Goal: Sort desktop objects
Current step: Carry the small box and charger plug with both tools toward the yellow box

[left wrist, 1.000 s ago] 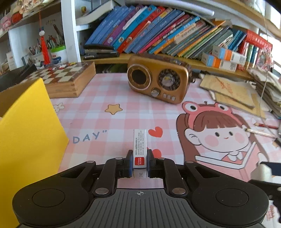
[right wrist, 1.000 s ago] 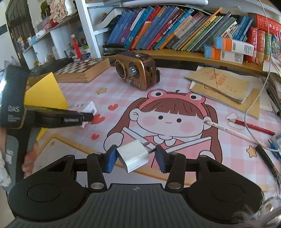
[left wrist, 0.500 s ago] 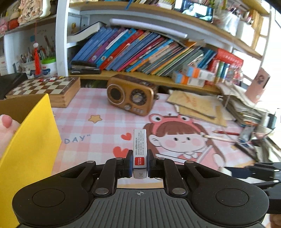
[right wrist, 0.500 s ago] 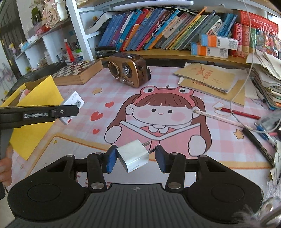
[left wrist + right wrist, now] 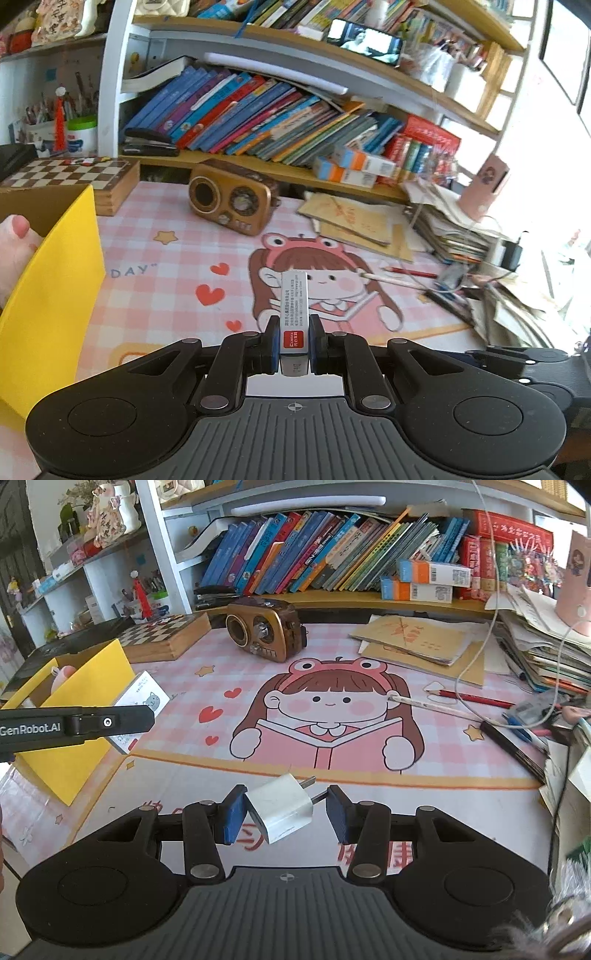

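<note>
Both wrist views look downward across the shared desk mat (image 5: pixel 166 258).

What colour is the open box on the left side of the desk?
Yellow box, brown cardboard inside; the right wrist view shows it best.

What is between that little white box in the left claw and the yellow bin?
Nothing visible. The left gripper holds the small white box above the mat, and the yellow box stands open-topped just beside it; only its near wall must be cleared.

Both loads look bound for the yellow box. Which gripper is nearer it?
Left. The left gripper with its small white box hangs beside the yellow box; the right gripper sits farther right, over the mat.
</note>
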The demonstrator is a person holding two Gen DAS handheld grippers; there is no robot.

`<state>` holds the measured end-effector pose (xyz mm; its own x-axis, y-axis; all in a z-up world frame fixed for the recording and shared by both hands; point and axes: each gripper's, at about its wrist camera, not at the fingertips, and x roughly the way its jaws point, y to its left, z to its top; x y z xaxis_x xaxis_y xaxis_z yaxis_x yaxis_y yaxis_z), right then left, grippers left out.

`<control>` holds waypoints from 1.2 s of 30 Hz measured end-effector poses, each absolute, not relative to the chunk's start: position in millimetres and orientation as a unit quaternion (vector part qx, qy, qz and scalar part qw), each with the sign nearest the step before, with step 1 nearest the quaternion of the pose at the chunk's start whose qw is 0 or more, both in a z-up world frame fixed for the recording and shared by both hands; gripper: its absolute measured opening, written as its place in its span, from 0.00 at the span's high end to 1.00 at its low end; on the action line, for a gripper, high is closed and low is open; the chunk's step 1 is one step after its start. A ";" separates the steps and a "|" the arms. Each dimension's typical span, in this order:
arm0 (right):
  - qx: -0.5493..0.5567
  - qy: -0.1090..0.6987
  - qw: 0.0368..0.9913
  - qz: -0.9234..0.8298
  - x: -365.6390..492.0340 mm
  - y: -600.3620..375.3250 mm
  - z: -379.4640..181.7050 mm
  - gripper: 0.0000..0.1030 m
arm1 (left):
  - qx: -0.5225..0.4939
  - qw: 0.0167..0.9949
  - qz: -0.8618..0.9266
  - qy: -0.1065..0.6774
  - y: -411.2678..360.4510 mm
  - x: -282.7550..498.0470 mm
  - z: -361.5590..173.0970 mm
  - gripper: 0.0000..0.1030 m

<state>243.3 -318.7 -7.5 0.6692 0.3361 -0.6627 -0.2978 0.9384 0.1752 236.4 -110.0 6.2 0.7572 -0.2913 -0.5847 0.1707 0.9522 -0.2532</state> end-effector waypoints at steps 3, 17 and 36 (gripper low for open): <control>0.032 0.368 0.915 0.164 229.8 -313.7 -4.0 0.57 | -0.095 0.931 -0.140 0.324 -106.1 223.7 8.9 0.86; 0.037 0.364 0.921 0.131 169.3 -268.3 5.1 0.57 | -0.100 0.922 -0.182 0.326 -67.1 168.0 10.5 0.86; 0.034 0.366 0.917 0.152 86.4 -182.3 6.1 0.57 | -0.112 0.921 -0.173 0.331 13.6 76.2 8.6 0.86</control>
<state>86.4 -182.3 6.1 0.6857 0.3038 -0.6615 -0.2538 0.9515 0.1739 76.2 13.6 8.6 0.7209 -0.3935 -0.5705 0.2454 0.9148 -0.3209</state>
